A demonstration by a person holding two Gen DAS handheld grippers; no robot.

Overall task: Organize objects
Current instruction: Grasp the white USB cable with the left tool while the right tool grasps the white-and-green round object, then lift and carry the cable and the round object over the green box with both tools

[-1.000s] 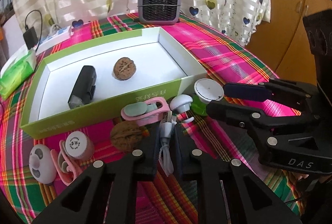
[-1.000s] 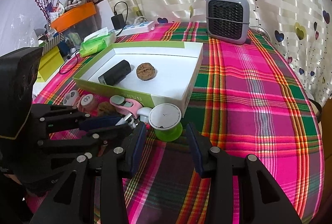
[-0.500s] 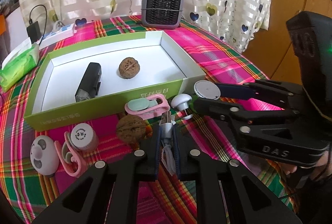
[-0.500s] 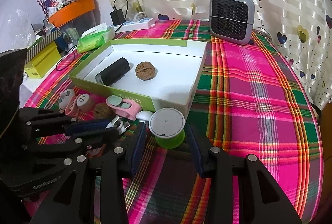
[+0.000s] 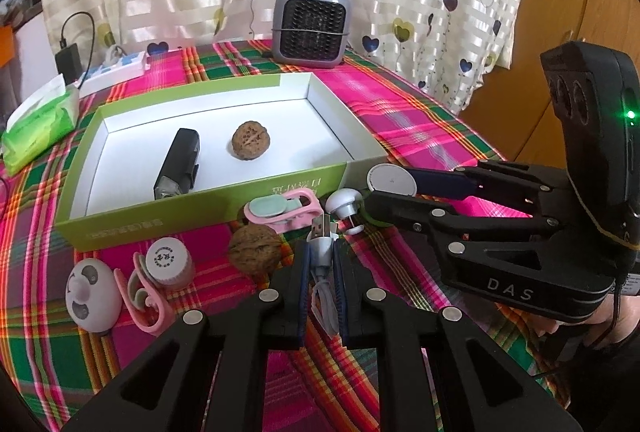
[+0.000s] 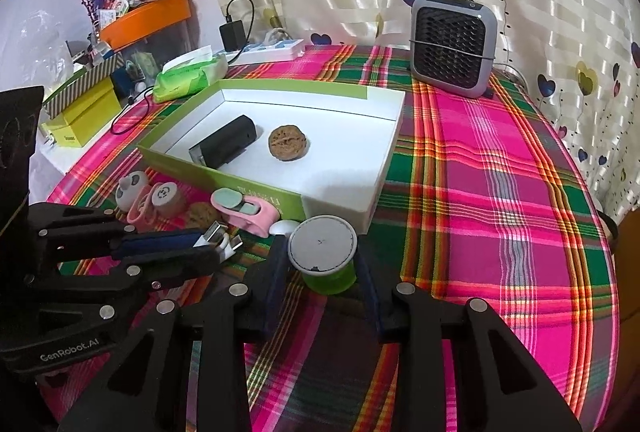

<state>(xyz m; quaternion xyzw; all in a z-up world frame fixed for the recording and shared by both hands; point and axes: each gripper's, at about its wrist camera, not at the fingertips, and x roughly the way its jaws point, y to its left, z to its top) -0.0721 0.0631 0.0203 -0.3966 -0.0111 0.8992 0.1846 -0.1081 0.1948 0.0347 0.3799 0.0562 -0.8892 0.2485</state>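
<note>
My left jaws (image 5: 321, 272) are clamped on a white USB cable (image 5: 320, 256), its metal plug poking out past the pads above the plaid worktop (image 6: 500, 192). My right jaws (image 6: 320, 272) stand apart on either side of a green spool with a white cap (image 6: 323, 252); I cannot tell whether the pads touch it. The spool is just outside the near right corner of the green-and-white box (image 5: 200, 208). Inside the box lie a black device (image 5: 178, 162) and a walnut (image 5: 250, 141), apart from each other. In front of the box's near wall are a pink clip (image 5: 280, 210), a second walnut (image 5: 255, 250), a small white-capped bottle (image 5: 170, 264), a white mushroom-shaped knob (image 5: 345, 206) and a white egg-shaped gadget (image 5: 93, 294). A small grey heater (image 6: 454, 44) stands at the far edge.
</note>
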